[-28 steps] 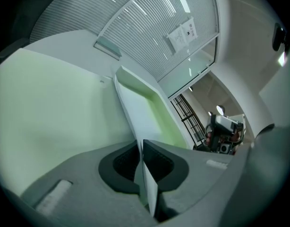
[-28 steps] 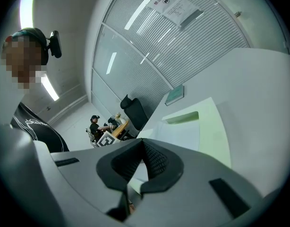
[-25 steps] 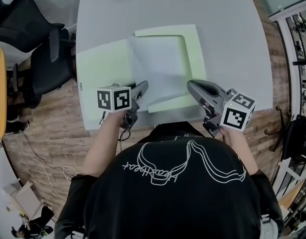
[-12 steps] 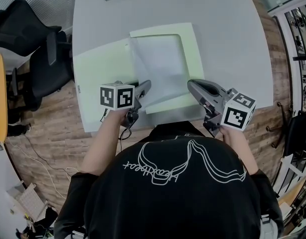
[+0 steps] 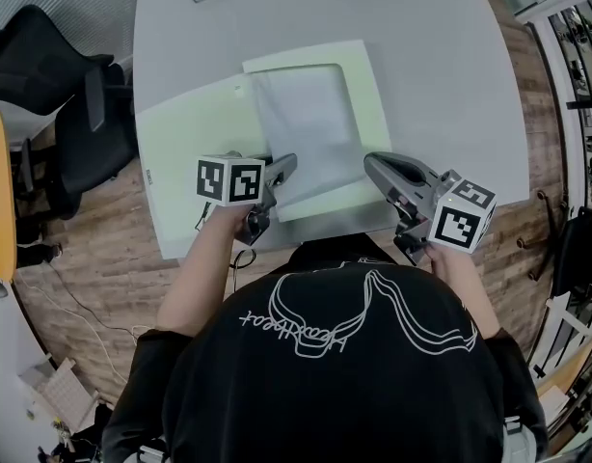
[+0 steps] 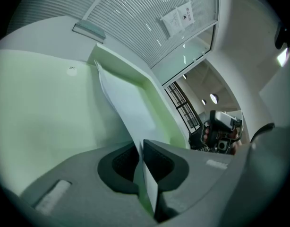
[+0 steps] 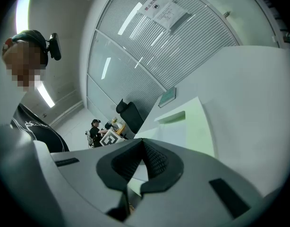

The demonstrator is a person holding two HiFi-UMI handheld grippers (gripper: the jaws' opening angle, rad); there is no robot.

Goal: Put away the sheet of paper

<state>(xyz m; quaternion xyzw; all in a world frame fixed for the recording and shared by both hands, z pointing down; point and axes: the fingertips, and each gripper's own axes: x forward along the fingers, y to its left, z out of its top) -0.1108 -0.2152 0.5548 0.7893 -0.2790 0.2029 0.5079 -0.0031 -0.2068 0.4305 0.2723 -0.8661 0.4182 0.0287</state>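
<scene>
Overhead, the sheet of paper [image 5: 310, 123] rests inside the open green folder [image 5: 185, 133] on the grey table [image 5: 431, 37], with its near corner at the left gripper [image 5: 282, 168]. Left gripper view: its jaws are clamped on the sheet's edge. Right gripper view: the right gripper [image 7: 142, 143] has its jaws together and holds nothing.

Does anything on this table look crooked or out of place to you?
Only the white sheet of paper: its near edge is pinched in the left gripper and raised, so it bows up instead of lying flat in the open green folder. Nothing looks spilled or damaged.
</scene>
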